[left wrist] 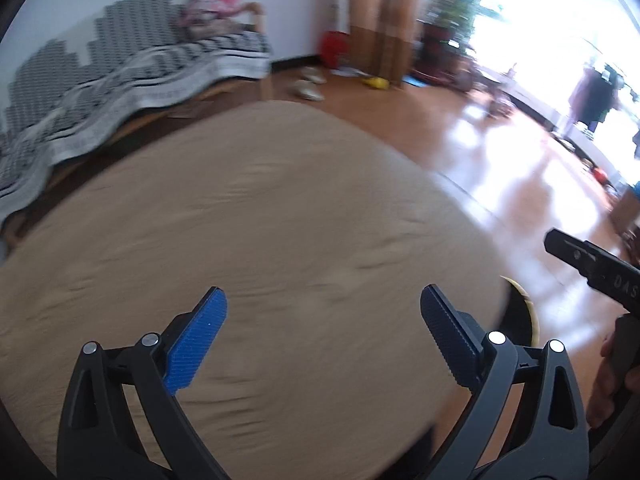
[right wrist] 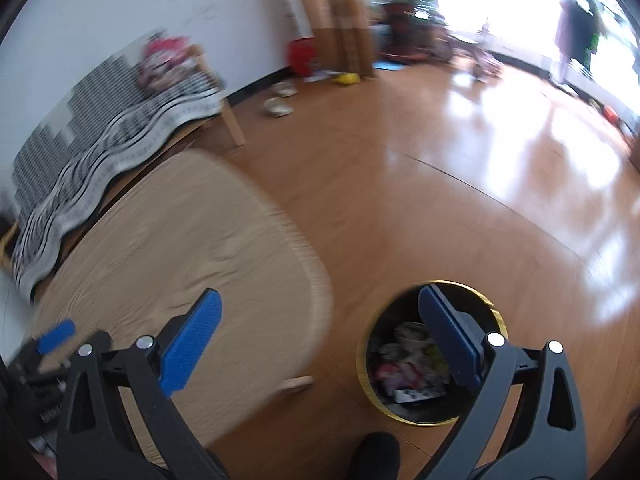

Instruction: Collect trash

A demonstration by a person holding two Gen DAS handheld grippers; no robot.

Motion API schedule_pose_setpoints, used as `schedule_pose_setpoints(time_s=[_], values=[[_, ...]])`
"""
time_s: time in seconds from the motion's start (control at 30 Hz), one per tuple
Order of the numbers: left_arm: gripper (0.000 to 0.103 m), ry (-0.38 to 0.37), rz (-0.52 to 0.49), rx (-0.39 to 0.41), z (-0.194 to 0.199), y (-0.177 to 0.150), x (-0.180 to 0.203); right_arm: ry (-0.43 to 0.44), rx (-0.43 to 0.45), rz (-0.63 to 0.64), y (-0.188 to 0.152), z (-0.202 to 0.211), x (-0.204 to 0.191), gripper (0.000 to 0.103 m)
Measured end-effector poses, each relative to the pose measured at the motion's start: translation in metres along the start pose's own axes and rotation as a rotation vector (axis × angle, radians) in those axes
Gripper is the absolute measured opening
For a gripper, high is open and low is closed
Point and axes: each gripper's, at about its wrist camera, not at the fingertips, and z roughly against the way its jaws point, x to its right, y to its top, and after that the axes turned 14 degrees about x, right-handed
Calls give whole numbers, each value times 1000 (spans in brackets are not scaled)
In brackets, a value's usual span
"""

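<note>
A black trash bin with a gold rim stands on the wooden floor beside a round wooden table. Crumpled paper and wrappers lie inside it. My right gripper hangs open and empty, with its right finger over the bin and its left finger over the table's edge. My left gripper is open above the bare table top, with nothing between its blue pads. The bin's rim peeks past the table edge. A black finger of the right gripper shows at the right.
A sofa with a striped cover runs behind the table. Slippers, a red bucket, a curtain and potted plants stand across the shiny floor. A dark shoe tip is near the bin.
</note>
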Motion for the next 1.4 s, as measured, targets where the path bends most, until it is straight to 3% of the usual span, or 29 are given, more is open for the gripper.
schedule_pose_setpoints(time_s=[0.33, 0.6, 0.93, 1.4], values=[[95, 245, 166, 80, 87, -27, -174, 285, -38, 227, -21, 6, -194, 96], [95, 368, 283, 86, 132, -58, -257, 416, -65, 372, -54, 15, -293, 96], [95, 359, 306, 104, 141, -61, -260, 434, -92, 405, -75, 10, -324, 96], [95, 354, 311, 94, 139, -63, -260, 427, -100, 416, -79, 11, -319, 96]])
